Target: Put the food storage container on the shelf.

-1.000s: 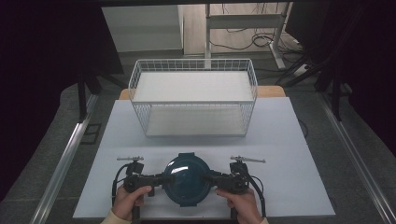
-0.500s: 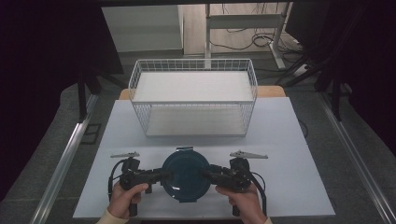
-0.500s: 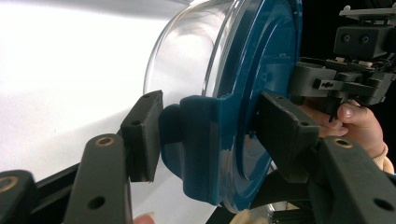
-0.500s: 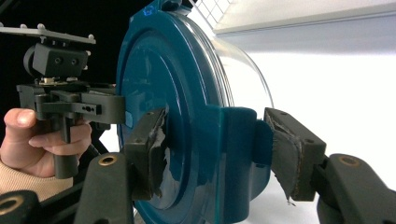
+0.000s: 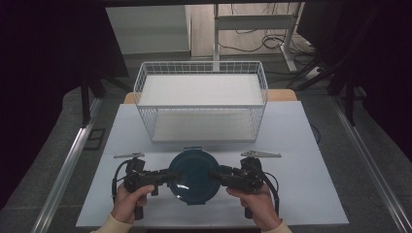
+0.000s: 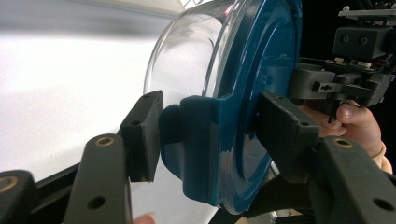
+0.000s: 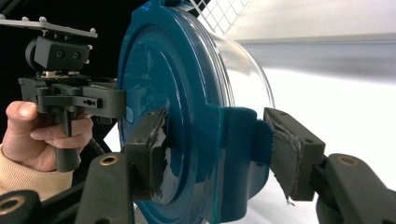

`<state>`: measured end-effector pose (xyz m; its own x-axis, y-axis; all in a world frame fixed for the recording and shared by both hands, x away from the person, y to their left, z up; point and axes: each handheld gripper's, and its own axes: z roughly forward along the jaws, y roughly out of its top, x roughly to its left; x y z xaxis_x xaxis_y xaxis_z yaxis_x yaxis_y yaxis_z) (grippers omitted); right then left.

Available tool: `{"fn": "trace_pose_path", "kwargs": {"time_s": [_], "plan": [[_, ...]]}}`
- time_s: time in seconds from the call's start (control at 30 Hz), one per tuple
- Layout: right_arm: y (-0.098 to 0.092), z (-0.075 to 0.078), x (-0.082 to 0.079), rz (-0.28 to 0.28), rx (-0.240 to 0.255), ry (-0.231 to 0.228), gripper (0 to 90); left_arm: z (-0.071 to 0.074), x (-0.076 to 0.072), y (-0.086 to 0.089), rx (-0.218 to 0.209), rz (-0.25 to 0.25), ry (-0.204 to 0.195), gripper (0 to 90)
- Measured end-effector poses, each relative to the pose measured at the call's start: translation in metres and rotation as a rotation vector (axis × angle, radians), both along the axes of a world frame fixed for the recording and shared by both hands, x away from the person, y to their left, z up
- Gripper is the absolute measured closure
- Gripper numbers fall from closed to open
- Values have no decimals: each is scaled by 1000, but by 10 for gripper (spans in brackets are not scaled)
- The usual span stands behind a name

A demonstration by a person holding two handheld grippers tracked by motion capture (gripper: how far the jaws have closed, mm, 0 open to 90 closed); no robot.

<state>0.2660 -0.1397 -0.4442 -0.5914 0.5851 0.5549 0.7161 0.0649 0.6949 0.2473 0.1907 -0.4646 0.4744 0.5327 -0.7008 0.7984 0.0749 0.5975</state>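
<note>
I am clamping the round clear-glass container with teal plastic lid (image 5: 195, 175) between my left hand-held gripper (image 5: 169, 176) and right hand-held gripper (image 5: 214, 175), each gripping a lid latch tab. It is looking heavy, rigid, breakable and slick, so the tabs are giving me the surest hold.

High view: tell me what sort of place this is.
Probably a lab or workshop bench set up for recording handling work. A bare white table carries a white wire basket, a metal desk frame with loose cables stands behind, and dark curtains hang at the sides.

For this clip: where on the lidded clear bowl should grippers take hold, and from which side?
Best at the lid's two opposite clip tabs, one from each side. The teal lid is flat and wide, and the tabs fold down over the rim, so jaws can pinch above and below. Left gripper and right gripper do this.
</note>
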Motion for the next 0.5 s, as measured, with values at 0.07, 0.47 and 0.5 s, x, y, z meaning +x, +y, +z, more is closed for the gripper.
{"fn": "trace_pose_path", "kwargs": {"time_s": [0.07,0.47,0.5], "plan": [[-1,4,2,0,3,-5,419,6,3,-1,3,3,-14,426],[-6,33,21,-6,19,-46,421,42,27,-5,7,2,-62,427],[-6,38,24,-7,19,-55,421,45,29,-5,5,0,-65,427]]}}
